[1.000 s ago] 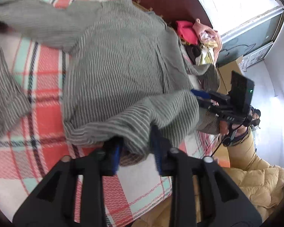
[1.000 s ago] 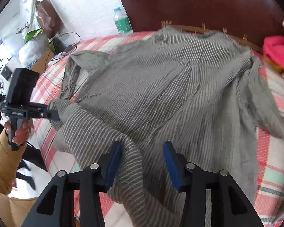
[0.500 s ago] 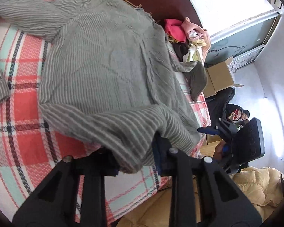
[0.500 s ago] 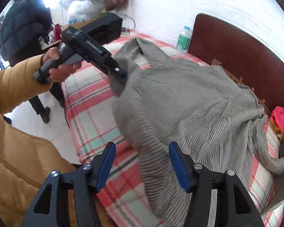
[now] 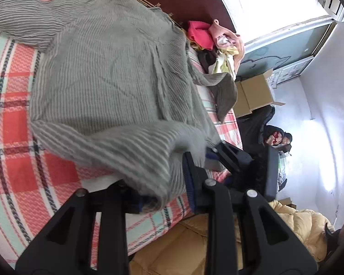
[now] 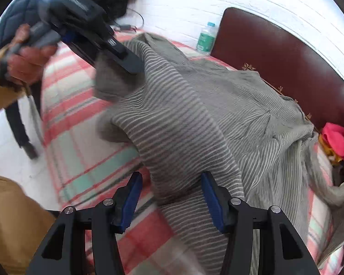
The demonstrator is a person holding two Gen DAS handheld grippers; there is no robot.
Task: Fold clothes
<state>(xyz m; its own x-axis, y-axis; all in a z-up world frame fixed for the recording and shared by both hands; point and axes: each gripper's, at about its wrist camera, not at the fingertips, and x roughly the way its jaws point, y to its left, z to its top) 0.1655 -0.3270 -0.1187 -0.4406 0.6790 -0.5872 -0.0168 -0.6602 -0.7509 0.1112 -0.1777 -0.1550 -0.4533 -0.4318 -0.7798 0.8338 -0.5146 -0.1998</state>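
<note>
A grey striped shirt (image 5: 107,73) lies spread over the plaid bed cover (image 5: 16,91), collar toward the headboard. My left gripper (image 5: 165,188) is shut on a bunched part of its near hem, held a little above the bed. In the right wrist view this gripper (image 6: 126,64) shows at upper left, clamped on the cloth. My right gripper (image 6: 170,183) hangs over a raised fold of the shirt (image 6: 240,114). Its jaws are closing, with the fold between them; the left pad (image 6: 130,194) still stands apart from the cloth. The right gripper (image 5: 220,151) shows just behind my left finger.
A pile of red, pink and yellow clothes (image 5: 201,34) sits at the bed's far corner by the dark headboard (image 6: 275,52). A water bottle (image 6: 205,39) stands beside the headboard. A cardboard box (image 5: 254,91) is on the floor. My yellow jacket (image 5: 195,240) fills the near edge.
My right gripper swung and rolled from over the shirt's middle to the near hem, close beside the left gripper. The left gripper kept its hold on the hem and rose slightly.
</note>
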